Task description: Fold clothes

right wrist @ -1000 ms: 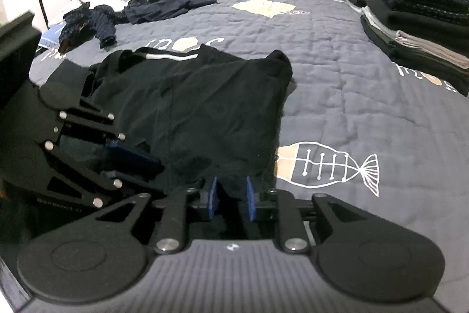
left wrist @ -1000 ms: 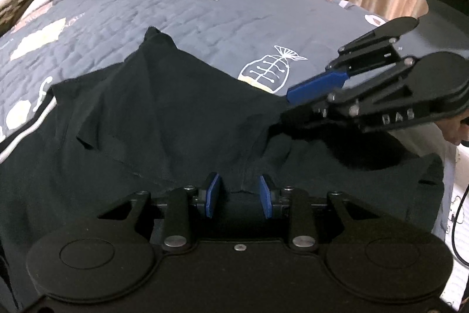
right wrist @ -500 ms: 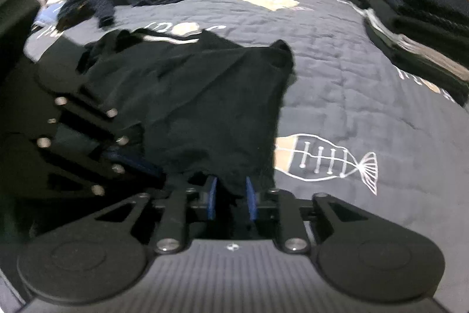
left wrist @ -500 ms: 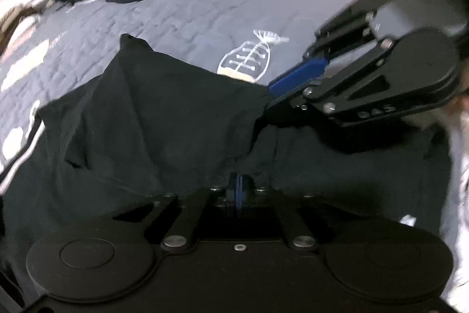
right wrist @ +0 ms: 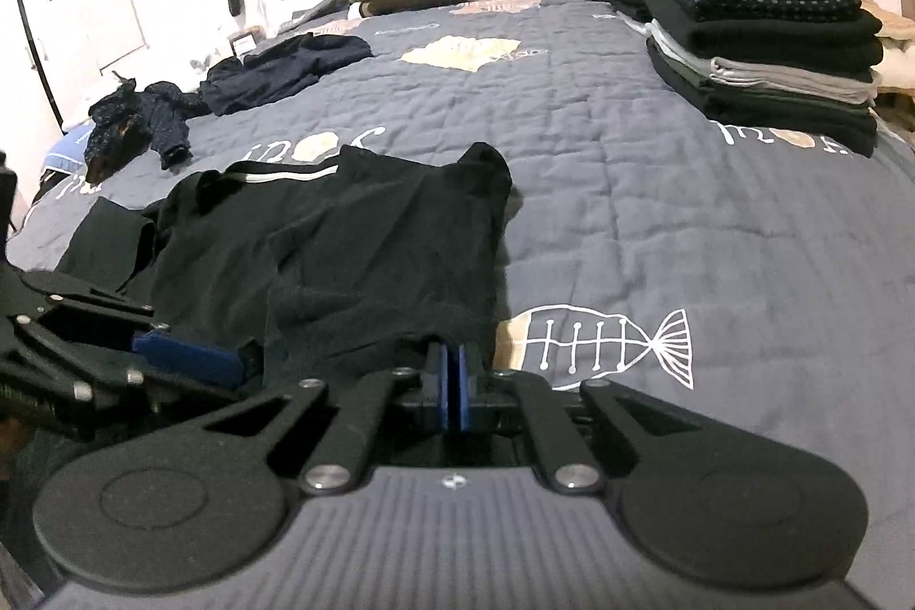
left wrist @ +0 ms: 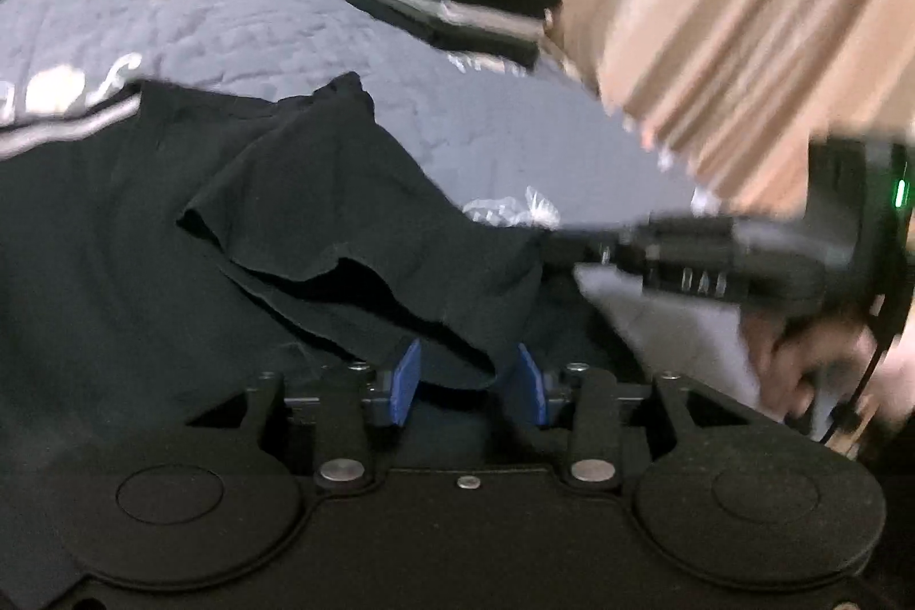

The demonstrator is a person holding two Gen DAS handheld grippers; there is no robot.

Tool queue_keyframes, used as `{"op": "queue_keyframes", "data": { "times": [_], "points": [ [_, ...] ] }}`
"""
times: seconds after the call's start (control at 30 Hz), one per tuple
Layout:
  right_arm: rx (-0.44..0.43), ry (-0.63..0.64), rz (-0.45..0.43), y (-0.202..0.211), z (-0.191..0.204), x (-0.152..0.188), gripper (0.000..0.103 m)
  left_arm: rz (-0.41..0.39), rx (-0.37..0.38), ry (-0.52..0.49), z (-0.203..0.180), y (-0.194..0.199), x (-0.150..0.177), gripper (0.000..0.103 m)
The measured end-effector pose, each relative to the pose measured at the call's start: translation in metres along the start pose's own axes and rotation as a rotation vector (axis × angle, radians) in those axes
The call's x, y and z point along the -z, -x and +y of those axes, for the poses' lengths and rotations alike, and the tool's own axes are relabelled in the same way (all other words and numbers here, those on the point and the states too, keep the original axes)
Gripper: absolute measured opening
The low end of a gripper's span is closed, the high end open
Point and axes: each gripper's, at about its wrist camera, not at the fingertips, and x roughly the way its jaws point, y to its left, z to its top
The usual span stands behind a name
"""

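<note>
Black garment (right wrist: 320, 255) spread on grey quilted bedspread (right wrist: 657, 221), near edge closest to both claws, white-striped part toward far side. Right gripper (right wrist: 456, 384): blue pads pressed together, nipping near hem of garment. Left gripper (left wrist: 466, 384): jaws opening, pads apart; a drooping fold of black cloth hangs between them, not pressed by either pad. Judged: thin knit, light, limp, no stiffness; sags and wrinkles wherever unsupported, unlikely to slip from rubbery pads. Best taken at hem corners or along a seam, two points well apart, kept taut to carry a fold over. Left wrist view, blurred: shows raised rumpled flap near right claw, a hand (left wrist: 800, 364) on that gripper's handle, beige curtain (left wrist: 715, 10). Right wrist view, sharp: shows whole garment outline, fish print (right wrist: 600, 341) just beside hem, unfolded dark clothes (right wrist: 229, 95) far left, folded stack (right wrist: 760, 38) far right.
</note>
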Motion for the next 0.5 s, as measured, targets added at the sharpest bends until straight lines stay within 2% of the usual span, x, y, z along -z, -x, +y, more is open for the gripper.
{"op": "queue_keyframes", "data": {
  "times": [0.2, 0.27, 0.3, 0.37, 0.5],
  "points": [
    [-0.006, -0.006, -0.002, 0.002, -0.001, 0.000, 0.004, -0.024, 0.060, 0.160, 0.017, -0.020, -0.008, 0.035],
    [-0.001, -0.005, -0.002, 0.001, -0.001, 0.001, 0.004, -0.041, 0.091, 0.158, 0.014, -0.024, -0.008, 0.015],
    [0.004, -0.008, 0.001, 0.001, -0.002, 0.001, 0.004, -0.054, 0.098, 0.112, 0.008, -0.023, -0.007, 0.007],
    [0.007, -0.022, 0.010, 0.002, -0.006, 0.002, 0.003, -0.087, 0.093, -0.062, -0.013, -0.016, -0.001, 0.005],
    [-0.009, -0.027, 0.051, 0.003, -0.014, 0.005, 0.003, -0.042, -0.022, -0.536, -0.055, -0.010, 0.028, 0.001]
  ]
}}
